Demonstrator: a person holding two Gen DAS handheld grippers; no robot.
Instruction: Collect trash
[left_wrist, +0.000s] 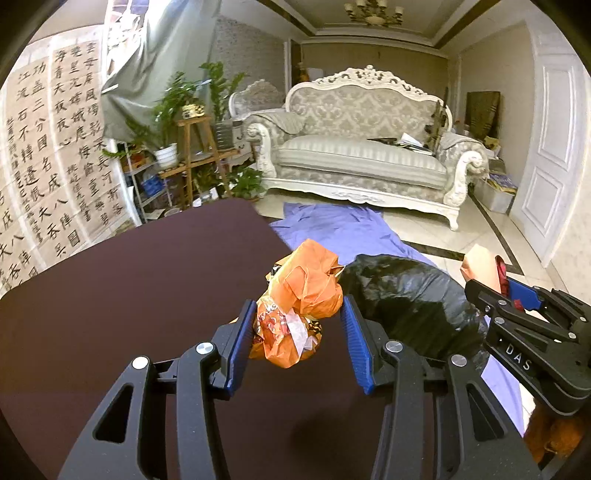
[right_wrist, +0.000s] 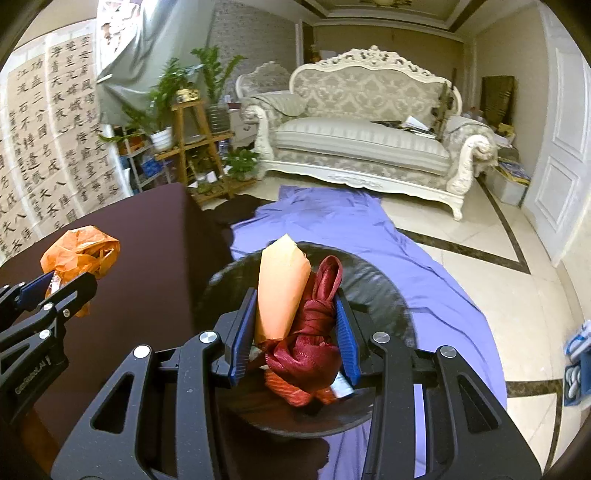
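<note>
My left gripper (left_wrist: 299, 328) is over the dark brown table (left_wrist: 129, 295), its blue pads around a crumpled orange plastic bag (left_wrist: 303, 291) with printed wrappers; the left pad touches it, the right pad stands a little off. My right gripper (right_wrist: 295, 328) is shut on a bundle of dark red mesh bag (right_wrist: 314, 332) and a tan paper piece (right_wrist: 280, 288), held above the black-lined trash bin (right_wrist: 384, 295). The bin's black bag (left_wrist: 406, 291) lies just right of the table. The orange bag also shows in the right wrist view (right_wrist: 81, 254).
A purple sheet (right_wrist: 369, 229) covers the tiled floor under the bin. An ornate white sofa (left_wrist: 362, 147) stands at the back, plants on wooden shelves (left_wrist: 192, 147) at the left, a white door (left_wrist: 550, 147) at the right.
</note>
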